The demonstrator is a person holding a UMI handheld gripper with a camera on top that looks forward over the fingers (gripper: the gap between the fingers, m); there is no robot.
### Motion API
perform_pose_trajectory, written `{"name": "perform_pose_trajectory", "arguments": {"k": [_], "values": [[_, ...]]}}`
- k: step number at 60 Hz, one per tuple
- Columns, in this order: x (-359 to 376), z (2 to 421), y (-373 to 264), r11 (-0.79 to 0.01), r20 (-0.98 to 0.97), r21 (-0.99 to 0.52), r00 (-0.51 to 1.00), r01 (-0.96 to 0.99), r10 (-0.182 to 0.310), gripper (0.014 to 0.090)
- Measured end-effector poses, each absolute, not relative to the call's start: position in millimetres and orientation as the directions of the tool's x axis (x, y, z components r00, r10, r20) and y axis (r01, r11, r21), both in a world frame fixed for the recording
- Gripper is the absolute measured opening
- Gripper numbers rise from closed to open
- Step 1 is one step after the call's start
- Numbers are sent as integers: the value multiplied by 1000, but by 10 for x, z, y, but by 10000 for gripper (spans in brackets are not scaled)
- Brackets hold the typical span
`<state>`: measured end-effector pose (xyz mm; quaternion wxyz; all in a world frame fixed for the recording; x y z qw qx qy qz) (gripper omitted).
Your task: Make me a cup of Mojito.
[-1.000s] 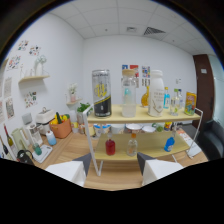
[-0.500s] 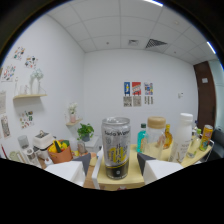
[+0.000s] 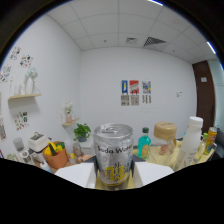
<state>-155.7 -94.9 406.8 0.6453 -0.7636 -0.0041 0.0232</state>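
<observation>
A silver soda water can point(image 3: 114, 156) with yellow print at its foot stands upright on the wooden shelf top point(image 3: 156, 156), very close to the camera. It sits right between the two white fingers of my gripper point(image 3: 114, 174). Both fingers point(image 3: 77, 174) lie against its sides, so the gripper is shut on the can. The can's base is hidden behind the fingers.
Behind the can stand a green bottle point(image 3: 144, 142), a jar with a tan lid point(image 3: 165, 139), a white bottle point(image 3: 192, 136) and an orange bottle point(image 3: 210, 138). Off to the left are an orange pot point(image 3: 55, 156) and a potted plant point(image 3: 80, 133).
The gripper has come much closer to the soda water can, which grew large in view. The fingers have drawn in onto its sides.
</observation>
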Motion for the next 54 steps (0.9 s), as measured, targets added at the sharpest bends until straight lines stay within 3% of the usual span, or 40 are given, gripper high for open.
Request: {"name": "perform_pose_trajectory", "arguments": {"k": [13,31,54], "values": [[-1589,4100,-1093,-173,-18,-985,998,-6,63,507],[-1387,4117,-1803,-122,-50,-992,993,-37,103,510],[-791,2599,-2190,-262,-144,-957,988,-124,57,507]]}}
